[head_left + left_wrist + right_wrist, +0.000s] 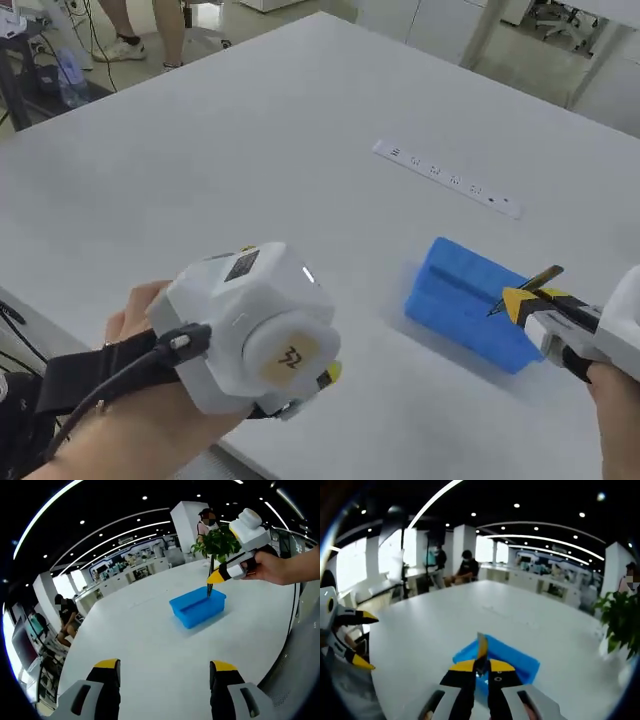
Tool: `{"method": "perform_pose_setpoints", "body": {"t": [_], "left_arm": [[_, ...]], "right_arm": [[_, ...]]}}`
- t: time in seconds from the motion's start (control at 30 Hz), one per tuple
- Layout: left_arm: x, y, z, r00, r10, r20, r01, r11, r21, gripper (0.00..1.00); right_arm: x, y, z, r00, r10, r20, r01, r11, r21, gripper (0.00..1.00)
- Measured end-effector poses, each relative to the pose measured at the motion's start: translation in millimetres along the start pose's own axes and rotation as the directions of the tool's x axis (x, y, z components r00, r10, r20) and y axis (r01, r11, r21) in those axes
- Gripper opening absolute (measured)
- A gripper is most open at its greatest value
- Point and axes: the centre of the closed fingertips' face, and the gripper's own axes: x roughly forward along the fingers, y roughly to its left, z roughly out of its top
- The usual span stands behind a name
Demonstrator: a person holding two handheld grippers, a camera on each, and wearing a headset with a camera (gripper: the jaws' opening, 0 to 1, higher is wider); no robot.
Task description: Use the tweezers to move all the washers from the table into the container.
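Big open hall with white columns and rows of ceiling lights; people stand or sit at benches in the background. White table (250, 170) carries the work.

Blue container (455, 315): open top up, on the table toward its near right side. Power strip (445, 178) lies flat on the container's far side, further in toward the table's middle, well apart from it.

Right gripper (482, 666): jaws pinched narrow on the tweezers (482, 647), which stick out forward from between the yellow tips. The left gripper view has the tweezers pointing down, tips inside the container's rim near one of its corners. Cannot tell whether the tips touch the container's floor. What, if anything, the tips hold is too small to tell. Right hand (612, 400) grips the gripper body, reaching in from the table's right side.

Left gripper (165, 666): jaws spread wide over bare table top. It hangs by the table's near edge, left of the container and well apart from it, held in the left hand (135, 312), with a black strap and cable at the wrist. The right gripper view shows it at the left margin, yellow tips apart.

Green leafy plant (217, 542) in the background behind the right gripper.
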Motion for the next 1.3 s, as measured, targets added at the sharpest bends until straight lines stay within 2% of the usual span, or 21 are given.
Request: {"method": "perform_pose_setpoints", "body": {"t": [0.1,0.2,0.23,0.3,0.4,0.47,0.5,0.57,0.6,0.63,0.67,0.7,0.8,0.93,1.0,1.07,1.1,1.17,1.27,1.3], "left_arm": [[-0.3,-3.7,17.6,0.9983,-0.037,0.045,0.038,0.999,-0.002,0.67],[-0.1,-11.3,34.3,0.9916,-0.092,0.091,0.09,0.996,0.018,0.63],[-0.8,-16.8,42.3,0.9849,-0.126,0.119,0.119,0.991,0.061,0.61],[-1.8,-24.8,49.8,0.9762,-0.17,0.134,0.158,0.982,0.1,0.53],[-1.1,-36.7,55.7,0.9622,-0.238,0.133,0.225,0.969,0.101,0.46],[-2.0,-49.2,58.8,0.9415,-0.309,0.134,0.292,0.947,0.133,0.39],[-3.0,-49.5,60.1,0.942,-0.305,0.139,0.289,0.949,0.129,0.34],[-5.4,-59.5,62.8,0.9241,-0.354,0.144,0.336,0.932,0.135,0.27],[-6.1,-62.5,64.7,0.9184,-0.365,0.152,0.349,0.929,0.123,0.25],[-7.5,-69.4,67.3,0.8992,-0.403,0.17,0.389,0.915,0.11,0.25],[-8.8,-73.5,67.9,0.887,-0.427,0.175,0.417,0.904,0.095,0.25],[-8.8,-74.5,66.6,0.8746,-0.451,0.177,0.444,0.892,0.083,0.25],[-9.6,-77.9,66.0,0.8632,-0.471,0.183,0.462,0.882,0.092,0.26],[-12.7,-86.6,63.0,0.8284,-0.532,0.176,0.526,0.847,0.079,0.27],[-13.4,-89.2,63.6,0.8255,-0.536,0.176,0.53,0.844,0.082,0.25],[-14.5,-89.8,62.1,0.8263,-0.539,0.164,0.532,0.842,0.089,0.25],[-15.1,-90.0,62.6,0.8251,-0.54,0.167,0.532,0.842,0.092,0.24],[-19.3,-89.6,65.1,0.8166,-0.55,0.174,0.542,0.835,0.094,0.22],[-25.5,-89.8,72.3,0.7918,-0.573,0.211,0.574,0.816,0.065,0.21],[-25.6,-89.2,74.1,0.7914,-0.571,0.218,0.573,0.817,0.063,0.21]], "right_arm": [[-7.8,8.2,2.7,0.9991,0.04,0.011,-0.04,0.999,-0.002,0.05],[-14.8,24.1,2.3,0.9967,0.081,0.005,-0.081,0.996,-0.027,0.05],[-17.5,31.4,1.1,0.9945,0.105,0.0,-0.105,0.994,-0.035,0.05],[-21.0,42.4,-0.8,0.9896,0.143,-0.017,-0.144,0.988,-0.059,0.05],[-26.6,61.0,-5.6,0.9816,0.185,-0.049,-0.189,0.975,-0.115,0.05],[-30.7,75.3,-8.8,0.9735,0.219,-0.066,-0.227,0.962,-0.154,0.05],[-32.2,80.5,-10.4,0.9703,0.23,-0.076,-0.24,0.955,-0.174,0.05],[-36.0,94.5,-13.4,0.9597,0.265,-0.095,-0.279,0.936,-0.212,0.05],[-37.6,99.0,-14.9,0.9559,0.274,-0.105,-0.292,0.928,-0.233,0.05],[-39.1,104.0,-15.8,0.9536,0.279,-0.113,-0.299,0.919,-0.255,0.05],[-40.2,108.1,-15.6,0.9518,0.286,-0.111,-0.305,0.917,-0.255,0.05],[-41.7,113.7,-16.2,0.9461,0.302,-0.117,-0.323,0.91,-0.261,0.05],[-44.4,120.2,-16.0,0.9416,0.314,-0.121,-0.336,0.902,-0.271,0.05],[-46.6,124.9,-17.6,0.937,0.326,-0.124,-0.349,0.897,-0.272,0.05],[-48.1,127.7,-19.5,0.9357,0.329,-0.128,-0.352,0.895,-0.275,0.05],[-49.6,127.2,-21.3,0.9378,0.321,-0.134,-0.347,0.889,-0.299,0.05],[-50.2,125.2,-22.1,0.9416,0.308,-0.136,-0.336,0.886,-0.319,0.05],[-50.3,123.7,-26.3,0.9406,0.302,-0.155,-0.338,0.879,-0.336,0.05],[-52.3,125.7,-31.1,0.9352,0.311,-0.168,-0.352,0.872,-0.34,0.05],[-53.1,127.2,-32.6,0.9329,0.315,-0.174,-0.358,0.868,-0.344,0.05]]}}
